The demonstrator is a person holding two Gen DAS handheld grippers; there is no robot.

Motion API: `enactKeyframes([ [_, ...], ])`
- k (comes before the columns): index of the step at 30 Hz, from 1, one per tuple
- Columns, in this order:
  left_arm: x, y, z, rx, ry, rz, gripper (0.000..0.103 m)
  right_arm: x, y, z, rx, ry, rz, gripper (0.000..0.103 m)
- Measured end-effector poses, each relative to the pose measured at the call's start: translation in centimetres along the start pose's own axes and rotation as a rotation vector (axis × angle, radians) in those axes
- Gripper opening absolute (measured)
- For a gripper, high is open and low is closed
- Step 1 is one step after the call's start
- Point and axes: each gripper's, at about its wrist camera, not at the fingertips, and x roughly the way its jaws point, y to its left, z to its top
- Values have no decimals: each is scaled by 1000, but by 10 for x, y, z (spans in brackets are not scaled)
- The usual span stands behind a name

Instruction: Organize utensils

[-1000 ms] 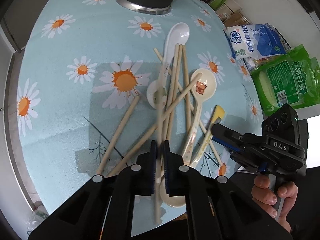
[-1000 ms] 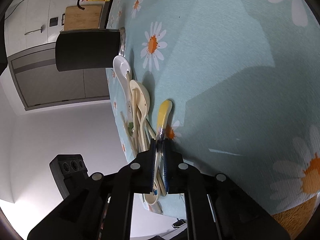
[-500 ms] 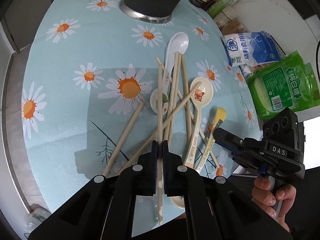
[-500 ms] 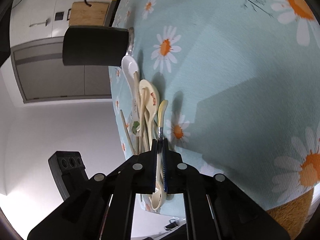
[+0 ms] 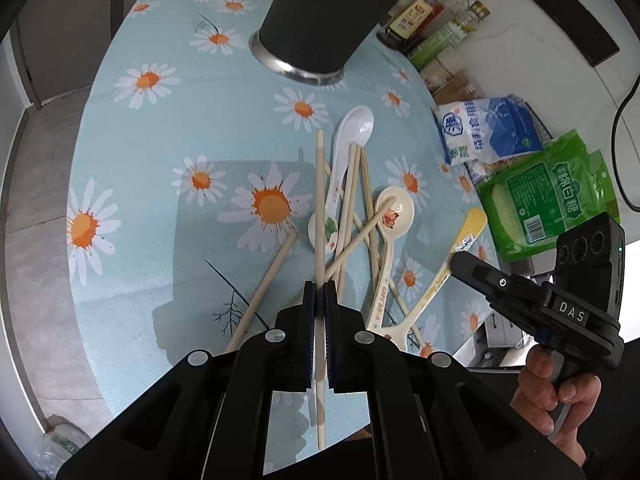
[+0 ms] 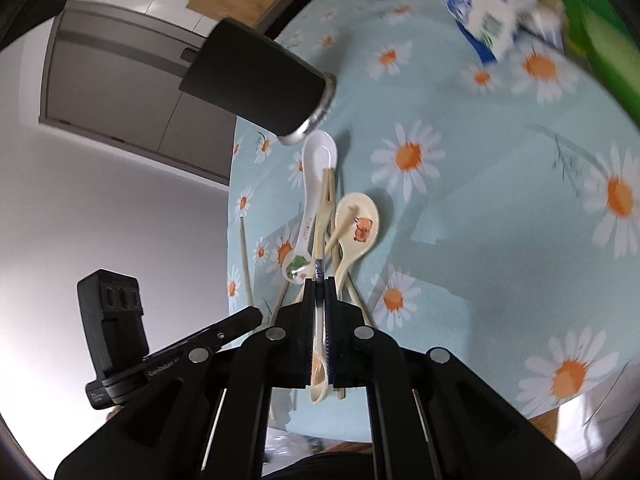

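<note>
Pinched between the left gripper's [image 5: 319, 300] fingers is a single chopstick [image 5: 319, 200], pointing toward 12 o'clock over the pile of chopsticks and spoons [image 5: 360, 216] on the daisy tablecloth [image 5: 168, 200]. At 3 o'clock the right gripper [image 6: 319, 288] clamps a yellow-tipped spoon [image 5: 460, 248]. A black holder [image 5: 332, 12] stands at 12 o'clock beyond the pile.

A pale wooden chopstick [image 5: 319, 200] is sitting clamped in the left gripper [image 5: 319, 296], pointing straight ahead. A yellow-tipped spoon [image 5: 466, 236] is being held in the right gripper [image 6: 319, 292], above the scattered chopsticks and spoons [image 5: 360, 216].
</note>
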Motion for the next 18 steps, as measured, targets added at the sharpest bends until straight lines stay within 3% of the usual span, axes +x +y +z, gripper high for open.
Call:
enactKeyframes([
  [10,-15,-4,4,6,-62,-10,3,-10,31,13,-184,-65,-101,5],
  [18,-30,-8,10,-2,-127,-5,3,-23,56,23,-299,-107,-103,6],
])
